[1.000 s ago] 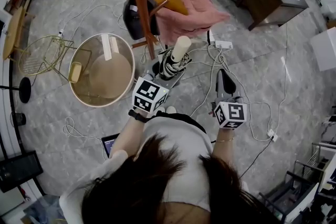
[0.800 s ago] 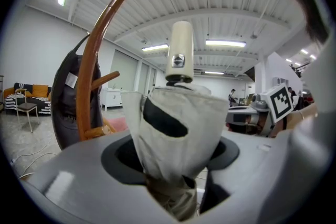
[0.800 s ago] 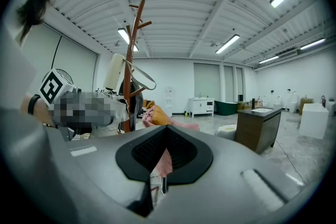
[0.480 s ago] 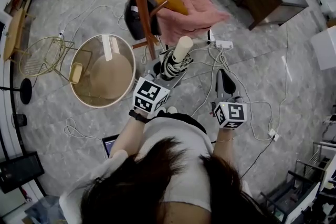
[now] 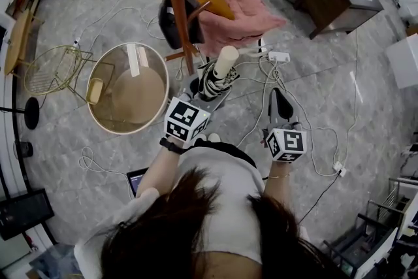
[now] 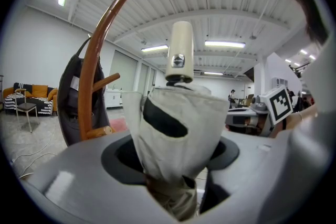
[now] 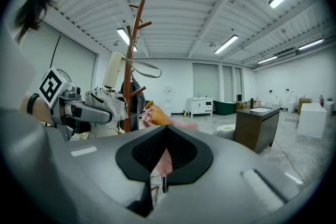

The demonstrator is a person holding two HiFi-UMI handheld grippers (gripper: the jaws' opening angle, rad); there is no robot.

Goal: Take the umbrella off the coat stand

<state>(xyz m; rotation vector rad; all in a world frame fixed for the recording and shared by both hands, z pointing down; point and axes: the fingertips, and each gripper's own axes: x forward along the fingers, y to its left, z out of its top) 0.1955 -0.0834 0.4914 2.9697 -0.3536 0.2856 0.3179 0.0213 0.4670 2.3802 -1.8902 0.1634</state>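
Left gripper point(image 5: 204, 93) fingers pinching the folded umbrella point(image 5: 221, 68), upright with cream handle on top, just beside the coat stand point(image 5: 175, 3) pole. Right gripper point(image 5: 279, 101) fingers pressed together, nothing between them.

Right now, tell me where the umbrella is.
In the head view's centre, the umbrella stands handle-up, clamped by the left gripper. It is just right of the coat stand, in front of the person.

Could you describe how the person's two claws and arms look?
Both claws, left and right, are grey with black pads, each carrying a white cube printed with black squares. Left wrist wears a black band, right a thin bracelet.
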